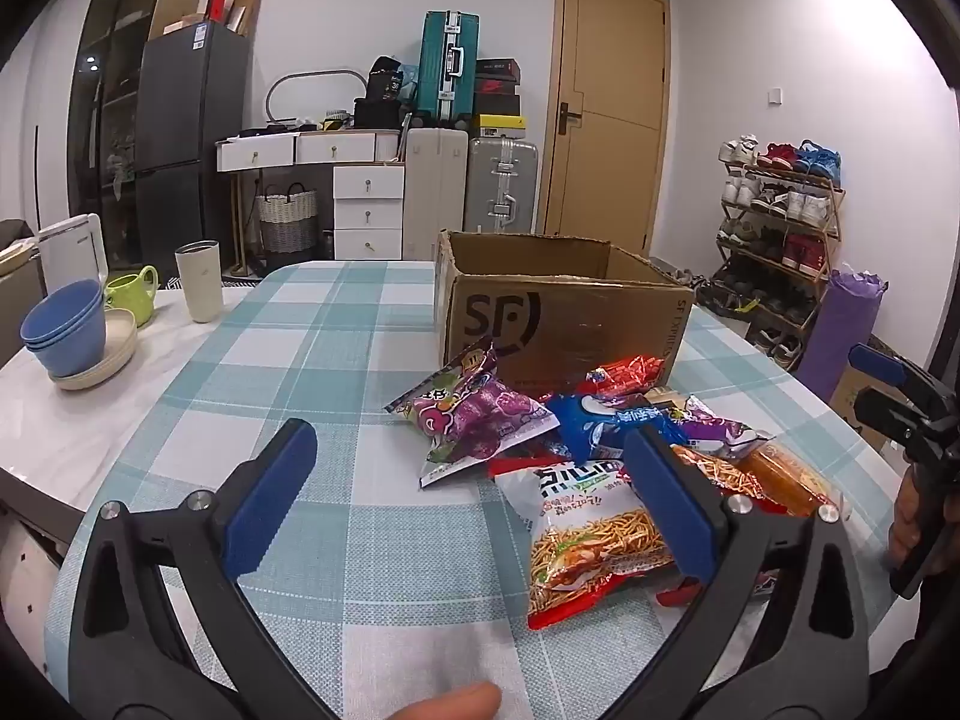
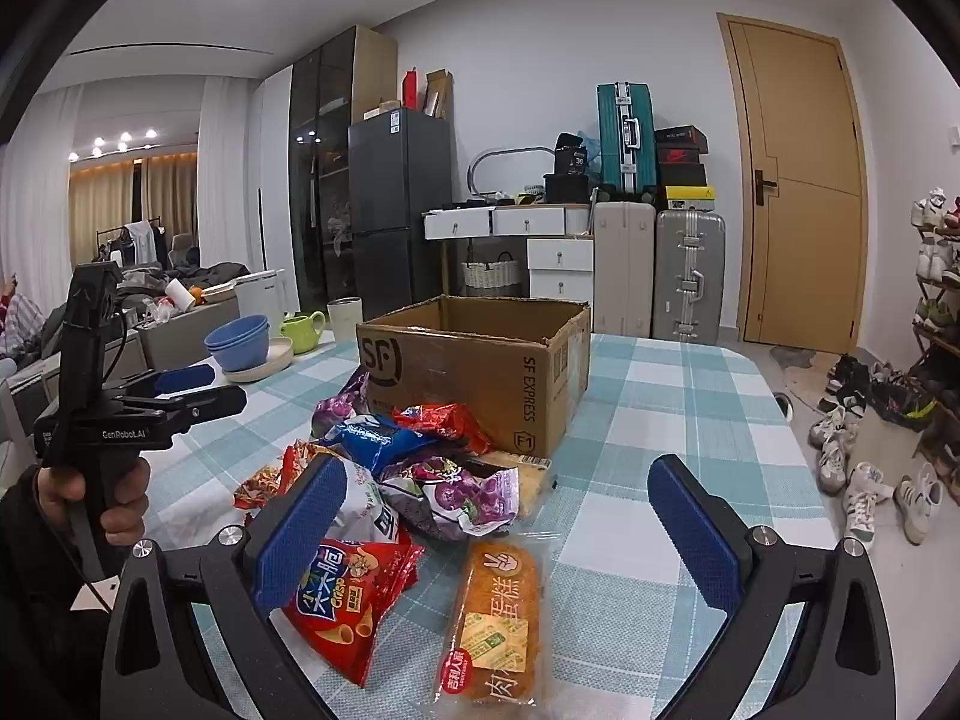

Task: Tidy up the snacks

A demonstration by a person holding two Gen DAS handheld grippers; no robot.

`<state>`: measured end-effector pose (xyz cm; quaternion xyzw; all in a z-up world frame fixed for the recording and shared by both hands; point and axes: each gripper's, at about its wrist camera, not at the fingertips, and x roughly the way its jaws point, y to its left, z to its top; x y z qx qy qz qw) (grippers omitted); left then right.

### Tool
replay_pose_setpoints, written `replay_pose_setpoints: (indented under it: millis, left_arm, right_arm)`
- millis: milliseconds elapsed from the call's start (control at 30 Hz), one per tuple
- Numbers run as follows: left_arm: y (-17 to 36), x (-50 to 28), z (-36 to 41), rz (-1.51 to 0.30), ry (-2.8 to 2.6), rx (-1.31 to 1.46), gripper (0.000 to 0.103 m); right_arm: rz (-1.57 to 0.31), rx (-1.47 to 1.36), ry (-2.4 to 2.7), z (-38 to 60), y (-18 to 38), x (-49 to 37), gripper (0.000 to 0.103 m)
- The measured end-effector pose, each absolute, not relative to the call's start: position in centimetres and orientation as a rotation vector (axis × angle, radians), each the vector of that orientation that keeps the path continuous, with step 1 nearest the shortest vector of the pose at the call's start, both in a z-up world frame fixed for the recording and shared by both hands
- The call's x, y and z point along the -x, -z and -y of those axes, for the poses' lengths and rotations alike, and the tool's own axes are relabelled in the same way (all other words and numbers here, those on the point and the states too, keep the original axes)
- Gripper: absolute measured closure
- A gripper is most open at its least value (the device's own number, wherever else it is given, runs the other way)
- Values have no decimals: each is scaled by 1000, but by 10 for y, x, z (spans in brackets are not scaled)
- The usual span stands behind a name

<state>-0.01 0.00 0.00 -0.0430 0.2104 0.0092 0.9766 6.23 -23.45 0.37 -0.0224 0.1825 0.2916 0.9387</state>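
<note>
A heap of snack packets lies on the checked tablecloth in front of an open cardboard box. The heap holds a purple candy bag, a blue packet, a noodle-snack bag, a red crisp bag and an orange cake packet. My left gripper hovers open above the cloth, left of the heap, nothing between its pads. My right gripper is open over the cake packet, not touching it. Each gripper shows at the edge of the other's view.
Blue bowls on plates, a green mug and a white tumbler stand at the table's left. Suitcases, drawers and a fridge line the far wall. A shoe rack and loose shoes lie to the right.
</note>
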Motion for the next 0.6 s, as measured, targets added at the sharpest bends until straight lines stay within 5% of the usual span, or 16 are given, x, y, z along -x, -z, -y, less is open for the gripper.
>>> replay_pose_setpoints:
  millis: [600]
  left_arm:
    - [0, 0, 0, -428, -17, 88, 1]
  right_arm:
    - [-364, 48, -594, 235, -4, -62, 1]
